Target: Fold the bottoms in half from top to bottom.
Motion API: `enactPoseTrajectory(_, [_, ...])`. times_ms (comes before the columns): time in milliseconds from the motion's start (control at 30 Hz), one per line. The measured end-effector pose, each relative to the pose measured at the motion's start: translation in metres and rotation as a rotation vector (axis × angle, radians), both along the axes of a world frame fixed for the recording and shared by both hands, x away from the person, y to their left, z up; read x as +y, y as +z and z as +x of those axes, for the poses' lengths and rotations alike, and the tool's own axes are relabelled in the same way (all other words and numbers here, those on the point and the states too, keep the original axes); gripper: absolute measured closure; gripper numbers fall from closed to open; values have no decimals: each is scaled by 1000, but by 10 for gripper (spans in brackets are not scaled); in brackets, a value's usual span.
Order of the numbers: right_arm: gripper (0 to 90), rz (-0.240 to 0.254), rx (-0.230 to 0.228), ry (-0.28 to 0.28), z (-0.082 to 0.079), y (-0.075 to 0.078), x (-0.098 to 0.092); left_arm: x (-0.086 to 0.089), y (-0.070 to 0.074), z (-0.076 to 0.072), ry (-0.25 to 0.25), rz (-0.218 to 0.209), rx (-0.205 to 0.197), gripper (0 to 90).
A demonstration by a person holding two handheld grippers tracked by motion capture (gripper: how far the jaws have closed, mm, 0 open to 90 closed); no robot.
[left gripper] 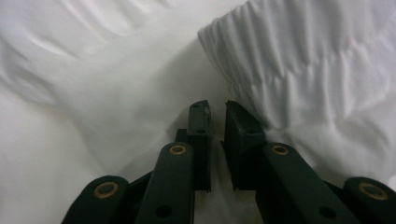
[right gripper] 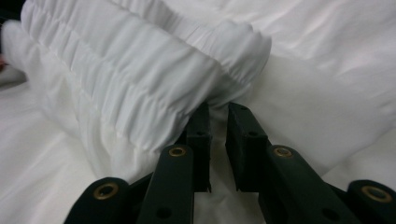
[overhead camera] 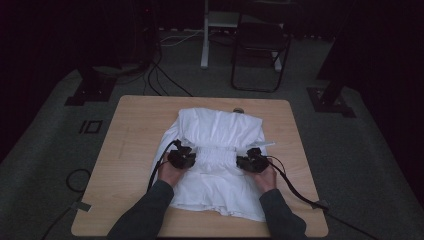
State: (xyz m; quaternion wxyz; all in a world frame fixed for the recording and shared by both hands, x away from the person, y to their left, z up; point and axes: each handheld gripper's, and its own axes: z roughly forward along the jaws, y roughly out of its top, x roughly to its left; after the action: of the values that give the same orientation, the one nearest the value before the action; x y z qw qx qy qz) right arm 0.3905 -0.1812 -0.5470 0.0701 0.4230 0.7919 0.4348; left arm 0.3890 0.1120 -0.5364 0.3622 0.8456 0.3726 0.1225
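The white garment (overhead camera: 216, 160) lies spread across the middle of the wooden table (overhead camera: 130, 150), hem toward me, top toward the far edge. Its gathered elastic band (overhead camera: 216, 156) runs crosswise, left to right, between my two hands. My left gripper (overhead camera: 182, 158) sits at the band's left end, my right gripper (overhead camera: 251, 161) at its right end; neither is nearer, each has its own end. In the left gripper view the shirred band (left gripper: 299, 79) lies just ahead and to the right of my jaws, which stand narrow, a slim gap between them, no cloth pinched that I can see. In the right gripper view the band (right gripper: 140, 93) lies ahead and left, its end just above my narrow, apparently empty jaws. Judgement: any lift or fold turns on both ends being taken together along this crosswise axis.
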Motion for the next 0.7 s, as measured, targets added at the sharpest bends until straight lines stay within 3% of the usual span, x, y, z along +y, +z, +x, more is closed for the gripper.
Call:
enactPoseTrajectory(67, [760,7,-11,47,-11,1,-2,2,-1,-15,-55,-22,-8,799])
enactPoseTrajectory(167, [707,7,-51,121,-29,5,-7,6,-5,-35,-140,-14,-31,787])
enactPoseTrajectory(233, [679,-2,-91,139,-40,10,-14,11,-4,-40,-141,-29,-41,752])
enactPoseTrajectory(300, [671,-26,-121,102,-45,16,-22,16,0,-37,-103,-48,-47,731])
enactPoseTrajectory(400, [681,-49,-150,-7,-41,23,-31,15,5,-27,-65,-58,-51,706])
enactPoseTrajectory(500, [670,-20,-136,-90,-26,23,-32,4,6,-20,-69,-50,-56,690])
enactPoseTrajectory(567, [665,-3,-116,-81,-14,21,-26,-5,4,-16,-82,-28,-57,682])
enactPoseTrajectory(700, [659,-19,-102,-5,-4,16,-6,-17,-2,-16,-120,-15,-37,680])
